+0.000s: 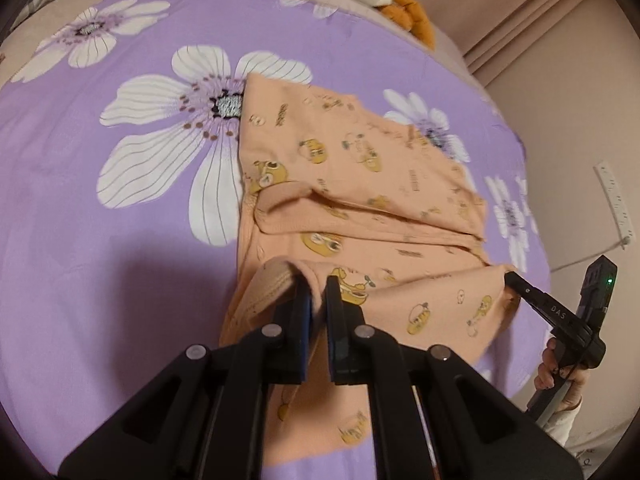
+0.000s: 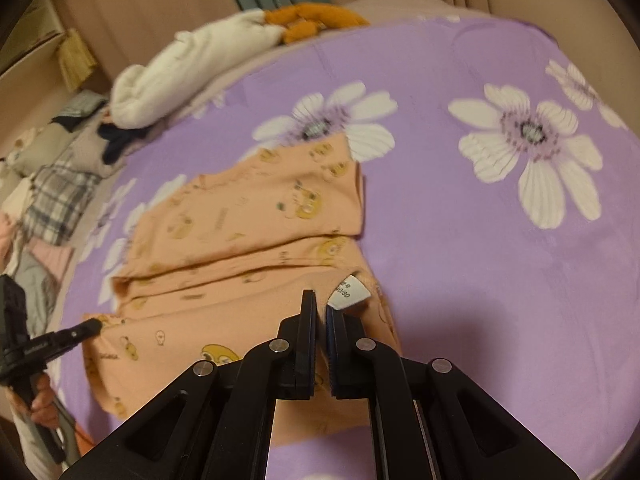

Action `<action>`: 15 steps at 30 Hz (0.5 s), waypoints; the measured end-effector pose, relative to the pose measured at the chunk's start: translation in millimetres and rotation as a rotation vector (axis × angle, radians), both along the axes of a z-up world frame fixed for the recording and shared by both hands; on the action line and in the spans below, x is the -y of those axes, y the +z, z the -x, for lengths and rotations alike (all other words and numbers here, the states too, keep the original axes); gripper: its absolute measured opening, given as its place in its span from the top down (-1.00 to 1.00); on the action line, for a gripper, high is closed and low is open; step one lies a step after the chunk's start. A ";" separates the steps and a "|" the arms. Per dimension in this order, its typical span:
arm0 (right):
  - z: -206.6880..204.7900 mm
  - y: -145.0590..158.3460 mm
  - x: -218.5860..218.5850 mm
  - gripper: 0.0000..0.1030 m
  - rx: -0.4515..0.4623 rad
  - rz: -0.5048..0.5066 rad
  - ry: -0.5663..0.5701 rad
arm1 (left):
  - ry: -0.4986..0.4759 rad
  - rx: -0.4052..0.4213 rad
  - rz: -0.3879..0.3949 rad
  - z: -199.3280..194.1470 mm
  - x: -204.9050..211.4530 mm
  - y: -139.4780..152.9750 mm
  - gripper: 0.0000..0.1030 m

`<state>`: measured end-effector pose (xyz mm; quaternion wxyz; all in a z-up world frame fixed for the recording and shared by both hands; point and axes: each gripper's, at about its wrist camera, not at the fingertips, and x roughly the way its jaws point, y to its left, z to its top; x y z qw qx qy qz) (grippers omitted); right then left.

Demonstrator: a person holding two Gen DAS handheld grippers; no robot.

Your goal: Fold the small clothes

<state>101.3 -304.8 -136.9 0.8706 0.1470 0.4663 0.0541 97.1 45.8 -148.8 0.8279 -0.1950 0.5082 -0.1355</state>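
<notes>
Here, a small peach garment [image 1: 360, 184] with yellow cartoon prints, spread on the bed over a purple bedsheet [image 1: 120, 240] with big white flowers. Partly folded: one layer lying across another, near edge lifted off the sheet. A white size tag [image 2: 347, 291] at the neckline, just beyond the right fingertips in the right wrist view.

Left hand-held gripper [image 1: 319, 286] clenched on the near edge by the ribbed neckband, cloth pinched between the two black fingers and draped down on both sides. Right hand-held gripper [image 2: 321, 305] likewise clamped on the fabric beside the tag, fingers almost touching with only a thin fold between. Seen from the left wrist view, the right hand-held gripper [image 1: 514, 279] at the far corner of the same lifted edge, tip buried in the cloth (a green light glowing on its body). Seen from the right wrist view, the left hand-held gripper [image 2: 94, 326] at the opposite corner, tip touching the hem, with the person's hand [image 2: 42, 400] around its handle.

Further out: a white pillow [image 2: 172, 80] and an orange plush toy [image 2: 312, 18] at the head of the bed, well apart from the garment. A heap of other clothes [image 2: 60, 192], plaid among them, along the left edge of the bed. Beige curtains [image 1: 520, 20] behind.
</notes>
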 end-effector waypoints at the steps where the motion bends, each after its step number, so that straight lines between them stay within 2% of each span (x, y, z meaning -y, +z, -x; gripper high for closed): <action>1: -3.1 -4.8 -0.8 0.89 -0.013 0.007 -0.002 | 0.002 -0.014 -0.016 -5.5 1.5 -6.6 0.86; 5: -7.2 -19.7 -1.4 0.89 -0.055 0.016 0.008 | -0.006 -0.051 -0.052 -13.5 4.2 -22.8 0.80; 9: 0.4 -13.3 4.1 0.85 -0.053 0.010 0.011 | -0.003 -0.035 -0.062 -8.4 3.0 -14.3 0.76; 10: 2.7 -10.3 5.9 0.72 -0.049 0.014 0.009 | -0.003 -0.032 -0.064 -6.8 3.0 -10.9 0.67; 11: 6.3 -5.7 8.8 0.50 -0.043 0.023 0.003 | -0.002 -0.025 -0.065 -3.2 1.7 -5.0 0.52; 12: 9.7 -1.5 12.0 0.39 -0.032 0.029 -0.003 | -0.001 -0.017 -0.065 -0.6 1.3 -1.2 0.44; 13: 13.1 2.1 15.0 0.21 -0.020 0.032 -0.008 | -0.002 -0.004 -0.064 3.7 -0.2 3.7 0.27; 14: 17.7 6.5 19.2 0.16 -0.005 0.036 -0.014 | -0.005 0.010 -0.066 8.8 -1.6 8.7 0.09; 15: 20.7 8.8 21.6 0.16 0.000 0.035 -0.016 | -0.008 0.021 -0.071 14.1 -3.3 12.7 0.00</action>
